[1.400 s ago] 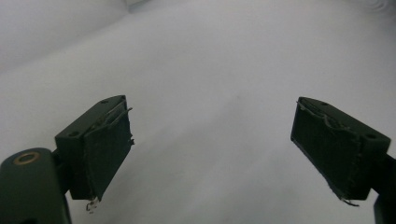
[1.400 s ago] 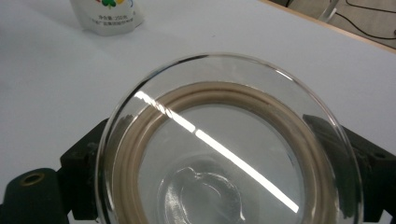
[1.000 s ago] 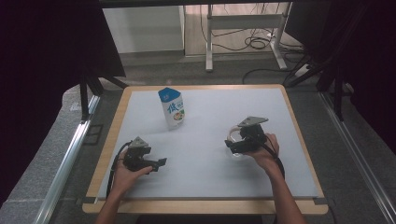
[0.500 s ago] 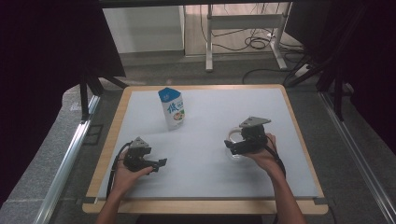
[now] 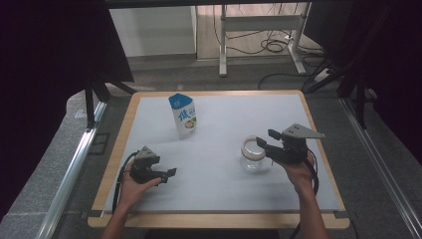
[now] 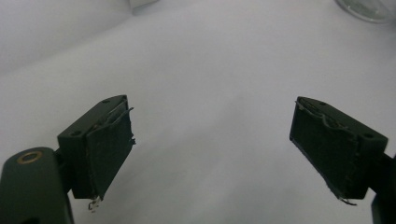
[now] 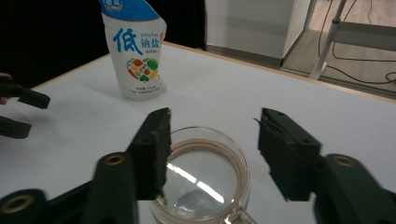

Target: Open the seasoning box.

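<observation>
- My right tool, its jaws just narrowing, straddles the rim of the clear glass jar near the white tabletop's right edge, pads apparently not yet pressing.
- Risk, as I judge it: an off-centre squeeze on slick glass could tip it.
- Left tool rests spread, empty; blue-and-white pouch stands well apart.

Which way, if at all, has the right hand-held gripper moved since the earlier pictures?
Yes. In the high view the right hand-held gripper has drifted right, away from the salt pouch, toward the table's right edge; its jaws have just been closing.
</observation>
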`<state>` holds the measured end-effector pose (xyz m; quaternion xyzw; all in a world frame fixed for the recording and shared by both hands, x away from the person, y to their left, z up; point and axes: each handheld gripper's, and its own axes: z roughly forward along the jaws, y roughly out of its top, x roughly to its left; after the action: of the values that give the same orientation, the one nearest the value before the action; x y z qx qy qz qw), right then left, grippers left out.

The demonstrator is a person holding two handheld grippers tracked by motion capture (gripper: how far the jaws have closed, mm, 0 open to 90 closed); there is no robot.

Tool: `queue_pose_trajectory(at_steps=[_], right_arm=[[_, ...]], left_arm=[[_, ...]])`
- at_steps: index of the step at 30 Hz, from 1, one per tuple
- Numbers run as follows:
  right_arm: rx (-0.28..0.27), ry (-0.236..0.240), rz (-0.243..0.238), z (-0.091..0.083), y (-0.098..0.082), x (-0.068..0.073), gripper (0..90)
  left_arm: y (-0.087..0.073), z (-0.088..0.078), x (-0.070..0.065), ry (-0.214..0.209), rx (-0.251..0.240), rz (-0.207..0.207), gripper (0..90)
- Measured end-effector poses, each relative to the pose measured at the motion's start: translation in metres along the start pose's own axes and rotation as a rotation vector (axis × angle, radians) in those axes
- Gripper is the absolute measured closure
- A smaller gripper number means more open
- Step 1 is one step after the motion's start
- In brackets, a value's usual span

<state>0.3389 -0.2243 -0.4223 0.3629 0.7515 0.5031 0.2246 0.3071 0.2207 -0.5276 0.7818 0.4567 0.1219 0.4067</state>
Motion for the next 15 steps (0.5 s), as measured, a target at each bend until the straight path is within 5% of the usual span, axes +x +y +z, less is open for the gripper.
queue_pose_trajectory(at_steps=[9,15], right_arm=[[-0.005,-0.025,-0.008,-0.014,-0.013,-0.003,87.1],[-0.011,-0.033,0.014,-0.018,-0.019,-0.008,89.7]], left_arm=[[0.001,-0.001,0.001,0.008,-0.025,0.005,14.8],[0.001,-0.001,0.002,0.021,-0.032,0.009,16.2]])
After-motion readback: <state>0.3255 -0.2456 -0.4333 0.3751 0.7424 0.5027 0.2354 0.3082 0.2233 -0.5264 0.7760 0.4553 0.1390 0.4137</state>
